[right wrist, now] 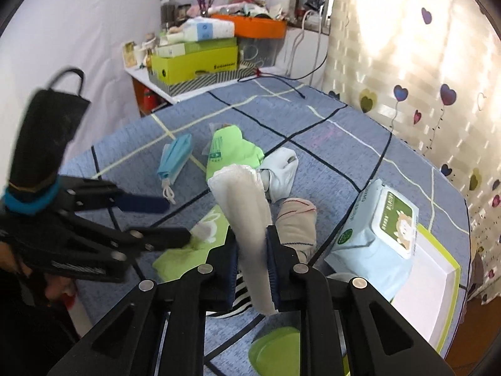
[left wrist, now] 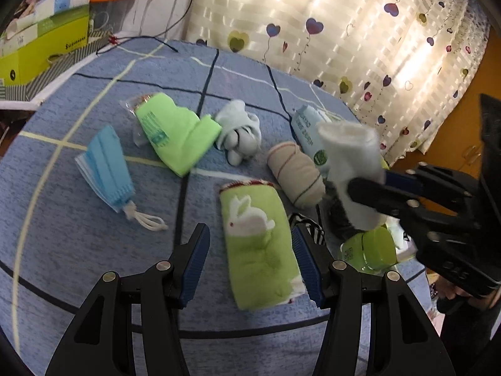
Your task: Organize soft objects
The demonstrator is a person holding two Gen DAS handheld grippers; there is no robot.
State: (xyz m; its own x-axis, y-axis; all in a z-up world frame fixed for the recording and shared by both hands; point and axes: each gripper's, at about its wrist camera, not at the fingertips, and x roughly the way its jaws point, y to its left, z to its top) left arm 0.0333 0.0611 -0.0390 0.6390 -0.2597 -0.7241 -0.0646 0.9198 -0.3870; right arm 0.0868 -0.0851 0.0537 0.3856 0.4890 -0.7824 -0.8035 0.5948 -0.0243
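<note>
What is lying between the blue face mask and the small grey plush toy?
A bright green folded cloth lies between the blue face mask and the grey plush toy; the left wrist view shows it clearly.

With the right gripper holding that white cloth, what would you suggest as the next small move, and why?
Probably carry the white folded cloth a little higher and clear of the pile. The right gripper is clamped on it, with the beige roll and wipes pack close below. The left gripper stands open around the green rabbit towel, so it need not move first.

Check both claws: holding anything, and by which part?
Right claw pinches the white cloth near its lower end. Left claw is open, empty, astride the rabbit towel.
</note>
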